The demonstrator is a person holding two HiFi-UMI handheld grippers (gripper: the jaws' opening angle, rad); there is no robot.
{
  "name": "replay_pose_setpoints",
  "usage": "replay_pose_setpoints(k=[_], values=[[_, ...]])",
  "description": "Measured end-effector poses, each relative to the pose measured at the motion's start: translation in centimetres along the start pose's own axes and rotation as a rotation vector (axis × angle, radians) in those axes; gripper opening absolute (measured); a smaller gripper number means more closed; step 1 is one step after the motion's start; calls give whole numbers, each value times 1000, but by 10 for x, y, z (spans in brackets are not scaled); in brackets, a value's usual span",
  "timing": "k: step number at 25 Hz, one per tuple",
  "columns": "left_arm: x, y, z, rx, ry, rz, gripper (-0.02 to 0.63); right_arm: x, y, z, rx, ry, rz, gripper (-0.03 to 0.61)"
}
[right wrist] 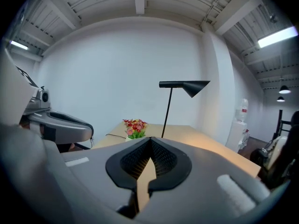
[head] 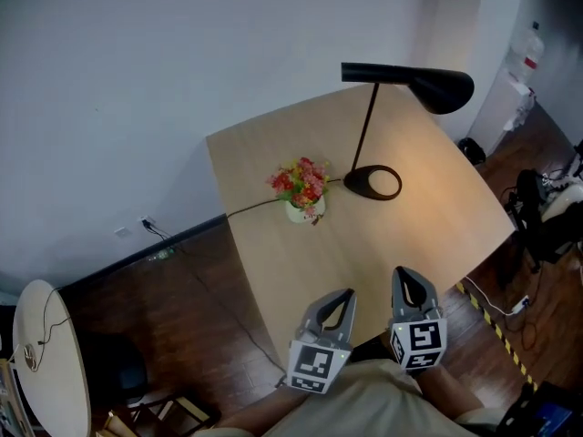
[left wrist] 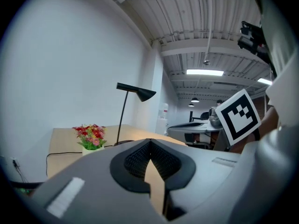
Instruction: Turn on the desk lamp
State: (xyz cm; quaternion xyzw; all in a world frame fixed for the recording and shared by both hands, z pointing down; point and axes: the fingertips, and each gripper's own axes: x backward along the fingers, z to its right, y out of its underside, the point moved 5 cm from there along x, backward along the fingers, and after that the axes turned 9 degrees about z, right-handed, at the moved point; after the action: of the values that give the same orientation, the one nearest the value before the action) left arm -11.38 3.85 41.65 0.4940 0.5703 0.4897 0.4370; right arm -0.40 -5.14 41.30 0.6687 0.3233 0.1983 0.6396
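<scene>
A black desk lamp (head: pixel 437 87) stands at the far side of a pale wooden tabletop (head: pixel 301 271), its round base (head: pixel 372 182) flat on the wood and its shade reaching out to the right. A warmer, brighter patch shows on the tabletop to the right of the lamp. Just left of the lamp's base sits a small pot of red and pink flowers (head: pixel 301 188), and a dark cable (head: pixel 255 207) runs from behind the pot toward the table's left edge. Well short of the lamp, at the near edge of the tabletop, a person holds the left gripper (head: pixel 341 306) and the right gripper (head: pixel 412 285) side by side, both aimed toward the lamp. The left gripper's fingers (left wrist: pixel 135 162) are pressed together at the tips with nothing between them; the right gripper's fingers (right wrist: pixel 163 160) likewise meet, empty.
</scene>
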Motion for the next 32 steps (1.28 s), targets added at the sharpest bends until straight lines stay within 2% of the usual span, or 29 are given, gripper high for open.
replay_pose_setpoints(k=[3, 6, 11, 19, 23, 32], values=[[9, 1, 27, -2, 101, 12, -2, 35, -1, -10, -3, 32, -7, -2], [16, -1, 47, 5, 164, 19, -2, 66, 6, -19, -18, 45, -30, -2], [28, 4, 65, 18, 197, 10, -2, 101, 17, -28, -19, 55, -42, -2], [24, 1, 112, -4, 269, 10, -2, 154, 16, 4, -36, 140, 9, -1], [24, 2, 141, -37, 266, 2, -2, 180, 15, 25, -59, 148, 51, -1], [40, 9, 222, -102, 220, -45, -2, 241, 30, 59, -135, 73, 108, 0]])
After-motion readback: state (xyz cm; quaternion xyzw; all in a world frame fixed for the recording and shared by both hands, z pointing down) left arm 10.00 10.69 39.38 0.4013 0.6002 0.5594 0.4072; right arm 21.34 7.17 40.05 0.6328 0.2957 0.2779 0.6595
